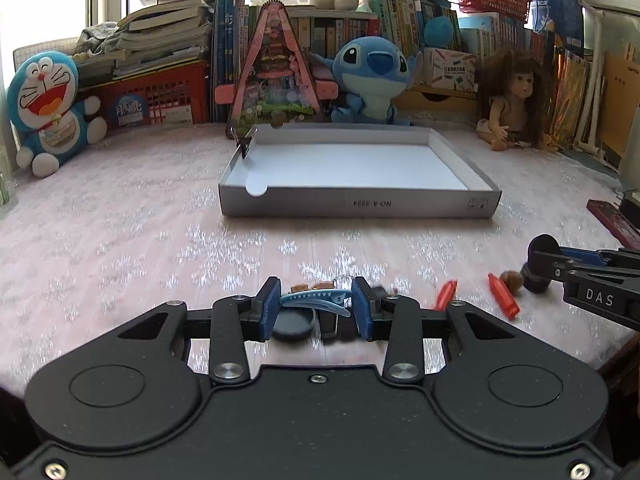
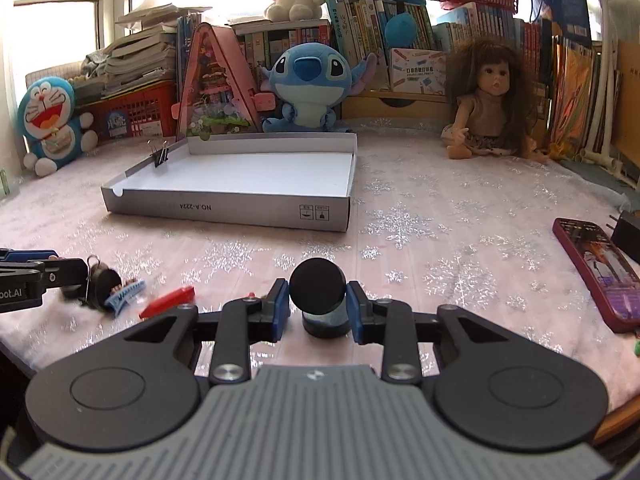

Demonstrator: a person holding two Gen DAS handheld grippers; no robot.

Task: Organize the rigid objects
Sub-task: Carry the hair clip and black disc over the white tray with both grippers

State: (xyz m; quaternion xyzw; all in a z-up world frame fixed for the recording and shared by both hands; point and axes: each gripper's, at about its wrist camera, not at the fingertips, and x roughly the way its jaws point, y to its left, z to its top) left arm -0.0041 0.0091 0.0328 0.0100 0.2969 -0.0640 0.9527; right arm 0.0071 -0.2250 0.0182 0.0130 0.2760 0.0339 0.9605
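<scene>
My left gripper [image 1: 315,305] is shut on a blue toothed hair clip [image 1: 314,301], held crosswise just above the pink tablecloth; a black round lid [image 1: 294,324] lies under it. My right gripper [image 2: 318,308] is shut on a black round-headed holder [image 2: 319,292] whose base [image 2: 326,322] is near the cloth. The clip also shows in the right wrist view [image 2: 124,294]. Two red tubes [image 1: 446,294] [image 1: 503,296] and a brown nut-like piece [image 1: 513,280] lie between the grippers. The empty white cardboard box [image 1: 360,206] sits ahead, a black binder clip [image 1: 245,143] on its left wall.
Plush toys, a Doraemon [image 1: 48,108] and a Stitch [image 1: 372,76], a doll [image 1: 516,100], books and red baskets line the back. A dark red phone [image 2: 596,268] and a black charger [image 2: 628,234] lie at the right edge. The table front edge is close below the grippers.
</scene>
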